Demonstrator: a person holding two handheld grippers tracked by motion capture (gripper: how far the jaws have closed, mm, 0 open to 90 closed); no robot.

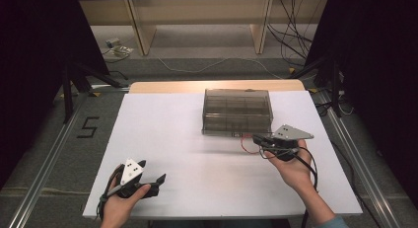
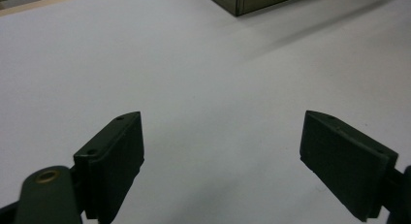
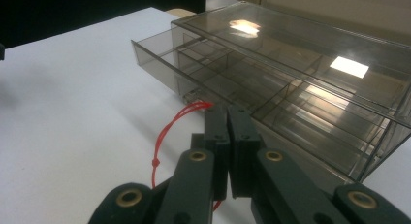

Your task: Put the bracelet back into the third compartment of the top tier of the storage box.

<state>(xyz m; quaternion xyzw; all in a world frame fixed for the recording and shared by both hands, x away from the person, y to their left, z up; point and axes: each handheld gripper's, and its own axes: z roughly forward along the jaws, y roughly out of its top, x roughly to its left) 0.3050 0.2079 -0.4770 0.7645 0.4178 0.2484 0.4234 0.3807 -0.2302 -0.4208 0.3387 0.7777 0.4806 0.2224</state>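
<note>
Work in hand looks like pulling a drawer out of the smoky clear drawer box (image 1: 237, 111) via a red string loop (image 3: 180, 118). Progress, judged from how things lie: grip on the loop is made and the lower drawer (image 3: 160, 56) sticks out a bit past the box front in the right gripper view, so it's partly open; most of the pull is probably left. Right gripper (image 3: 228, 118) has its jaws pressed together w/ the red string pinched between the pads; the loop runs from the tips to the drawer front and trails down at approx 7 o'clock of the jaws. In the high view this gripper (image 1: 260, 140) sits just off the box's front edge, at approx 5 o'clock of the box, string (image 1: 248, 145) between them. Left gripper (image 2: 223, 151) is idle: jaws wide apart, nothing between, over bare white tabletop (image 2: 194, 78); in the high view it (image 1: 158, 181) rests near the table's near edge at approx 7 o'clock of the box, well apart from it. Contents: box is see-through w/ dividers making several compartments (image 3: 300, 103); all compartments in sight look empty, though bright reflections on the lid hide some spots. Box itself sits at the far middle of the table (image 1: 162, 139), approx 12 o'clock from the person.
</note>
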